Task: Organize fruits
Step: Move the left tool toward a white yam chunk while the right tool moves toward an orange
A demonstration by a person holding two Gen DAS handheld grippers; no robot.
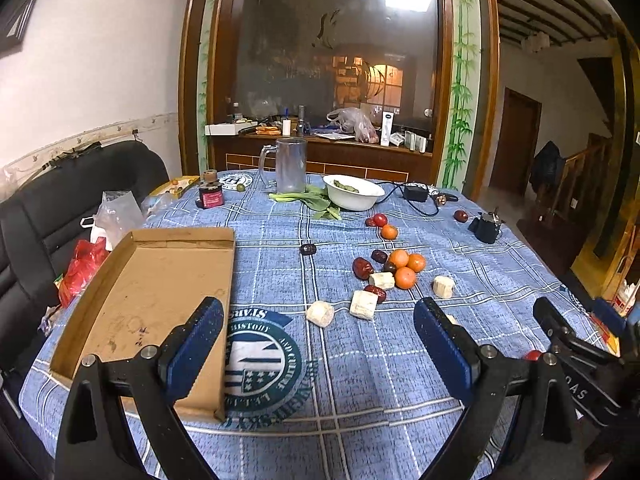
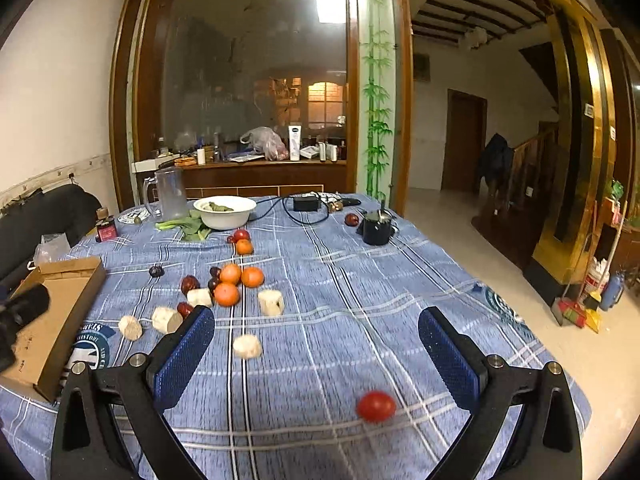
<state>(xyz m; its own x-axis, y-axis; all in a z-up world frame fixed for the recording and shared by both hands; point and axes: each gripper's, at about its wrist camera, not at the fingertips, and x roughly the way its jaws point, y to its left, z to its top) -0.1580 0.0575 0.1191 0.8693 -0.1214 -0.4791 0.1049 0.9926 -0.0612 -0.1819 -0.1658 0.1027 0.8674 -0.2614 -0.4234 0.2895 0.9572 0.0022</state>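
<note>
Both grippers are hovering with jaws spread wide and nothing between them: left gripper [image 1: 318, 344], right gripper [image 2: 316, 354]. The fruits are lying loose on the checked cloth of the worktop: three oranges [image 1: 405, 267] clustered ahead of the left jaws, dark dates [image 1: 362, 268] beside them, one tomato [image 2: 376, 406] just below the right jaws. The empty cardboard tray [image 1: 156, 280] is sitting ahead-left. Oranges are likely firm, round and prone to rolling; grip across the middle. The tomato is smooth, probably soft; pinch gently.
</note>
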